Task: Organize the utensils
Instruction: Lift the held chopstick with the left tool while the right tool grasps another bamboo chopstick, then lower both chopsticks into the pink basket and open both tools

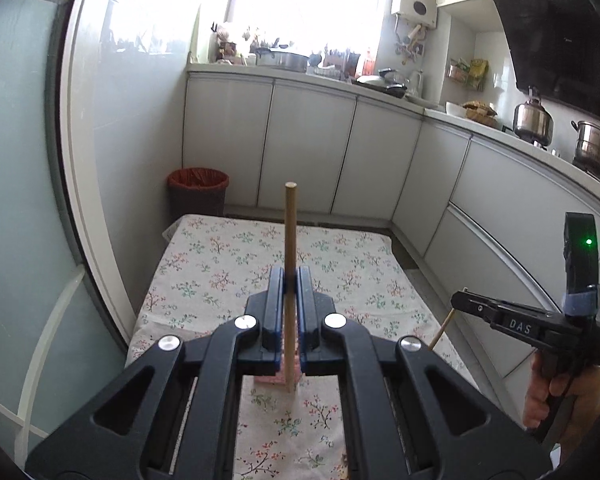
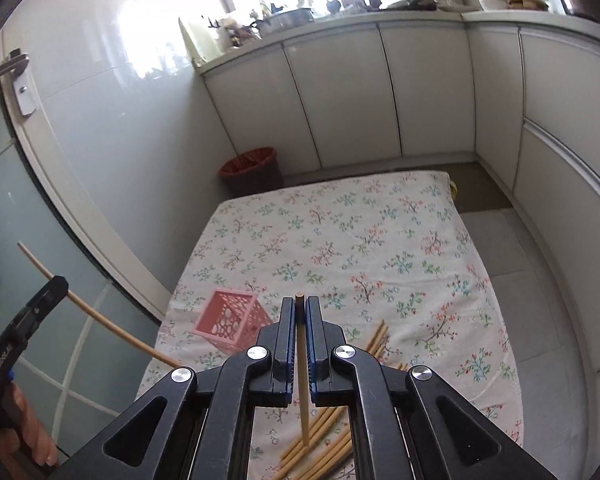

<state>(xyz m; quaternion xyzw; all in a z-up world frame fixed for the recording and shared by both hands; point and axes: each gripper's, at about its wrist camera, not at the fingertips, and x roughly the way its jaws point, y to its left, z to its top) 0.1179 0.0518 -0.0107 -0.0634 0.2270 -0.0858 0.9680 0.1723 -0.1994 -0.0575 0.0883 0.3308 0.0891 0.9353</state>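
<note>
Each gripper clamped one upright chopstick, the left gripper [image 1: 291, 278] its chopstick [image 1: 289, 232] above the pink basket [image 2: 230, 319], the right gripper [image 2: 300, 308] its own [image 2: 303, 380] over the loose chopsticks [image 2: 328, 436] on the floral tablecloth [image 2: 380, 240].

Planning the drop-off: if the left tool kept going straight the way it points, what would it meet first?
Probably the floral tablecloth; the left tool, shut on a chopstick, points beyond the pink basket, which sits below its fingers. Depth is uncertain.
</note>
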